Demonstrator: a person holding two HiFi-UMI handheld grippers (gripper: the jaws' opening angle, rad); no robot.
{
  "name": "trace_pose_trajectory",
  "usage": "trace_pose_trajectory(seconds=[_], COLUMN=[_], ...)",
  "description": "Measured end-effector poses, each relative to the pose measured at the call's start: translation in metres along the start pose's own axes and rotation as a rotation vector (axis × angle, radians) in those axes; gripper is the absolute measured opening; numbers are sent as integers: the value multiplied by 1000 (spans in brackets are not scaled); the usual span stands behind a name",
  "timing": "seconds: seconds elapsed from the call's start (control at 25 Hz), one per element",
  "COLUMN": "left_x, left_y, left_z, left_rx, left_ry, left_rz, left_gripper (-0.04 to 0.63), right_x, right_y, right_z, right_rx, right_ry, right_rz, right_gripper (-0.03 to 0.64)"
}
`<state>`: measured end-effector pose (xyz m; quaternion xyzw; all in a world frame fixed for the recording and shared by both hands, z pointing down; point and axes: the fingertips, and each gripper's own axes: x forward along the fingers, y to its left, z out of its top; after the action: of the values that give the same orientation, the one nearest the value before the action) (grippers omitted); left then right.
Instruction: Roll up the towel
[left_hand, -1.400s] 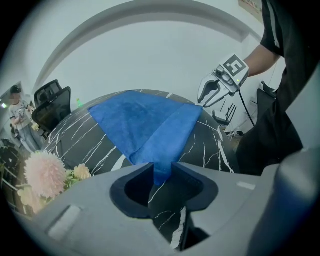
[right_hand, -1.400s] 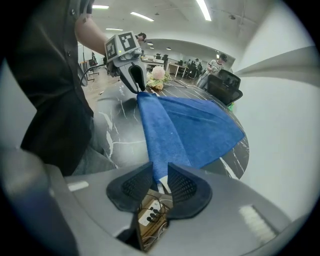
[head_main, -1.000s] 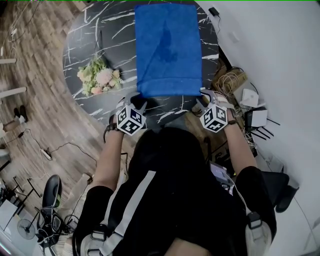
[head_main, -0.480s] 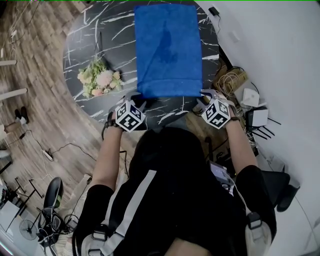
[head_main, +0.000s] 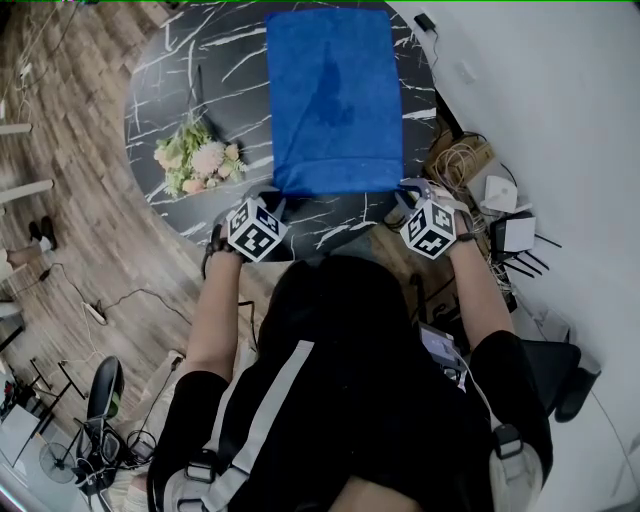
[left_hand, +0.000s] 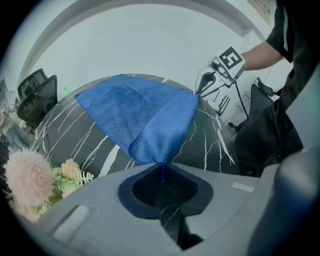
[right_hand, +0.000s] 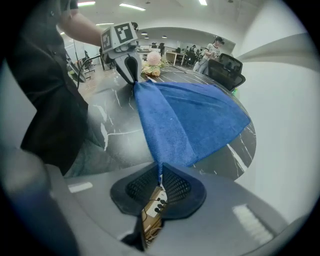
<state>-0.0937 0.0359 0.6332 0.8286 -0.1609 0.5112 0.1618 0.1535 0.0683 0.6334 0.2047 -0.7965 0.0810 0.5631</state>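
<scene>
You worked at a round black table (head_main: 165, 100), its stone-look top veined with white, on a wood-plank floor (head_main: 70, 200) beside a plain white wall (head_main: 560, 100). The blue towel (head_main: 335, 100), a soft, nappy rectangle, lay flat on the top, stretching away ahead of both pairs of jaws. Your left gripper (left_hand: 161, 167) had just been closing, and its jaws pinched the towel's near left corner. Your right gripper (right_hand: 159, 175) had likewise just been closing and pinched the near right corner. The cloth rose to a peak at each pinch. A bunch of pink and cream flowers (head_main: 195, 160) lay left of the left jaws, apart from the towel. Pale coiled cables (head_main: 462, 160) sat off the table, to the right of the right jaws.
</scene>
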Motion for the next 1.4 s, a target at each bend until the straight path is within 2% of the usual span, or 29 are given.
trace_pose_trajectory(seconds=[0.2, 0.48, 0.64, 0.8, 1.16, 1.4], left_x=[-6, -16, -27, -33, -34, -28], left_y=[-12, -34, -27, -14, 20, 40], left_z=[-13, -26, -20, -12, 6, 17], left_rx=[-3, -14, -66, -111, -141, -120], left_ry=[4, 9, -10, -5, 4, -3], left_rz=[-4, -51, -72, -86, -37, 25], left_gripper=[32, 34, 37, 38, 40, 44], right_x=[-9, -20, -29, -32, -31, -23], right_y=[20, 49, 39, 23, -15, -28], right_z=[-7, -11, -3, 4, 20, 20], right_rx=[-12, -6, 58, 66, 97, 90], right_ry=[0, -2, -47, -59, -79, -65], right_rz=[14, 54, 44, 33, 2, -1], right_gripper=[29, 29, 31, 31, 32, 37])
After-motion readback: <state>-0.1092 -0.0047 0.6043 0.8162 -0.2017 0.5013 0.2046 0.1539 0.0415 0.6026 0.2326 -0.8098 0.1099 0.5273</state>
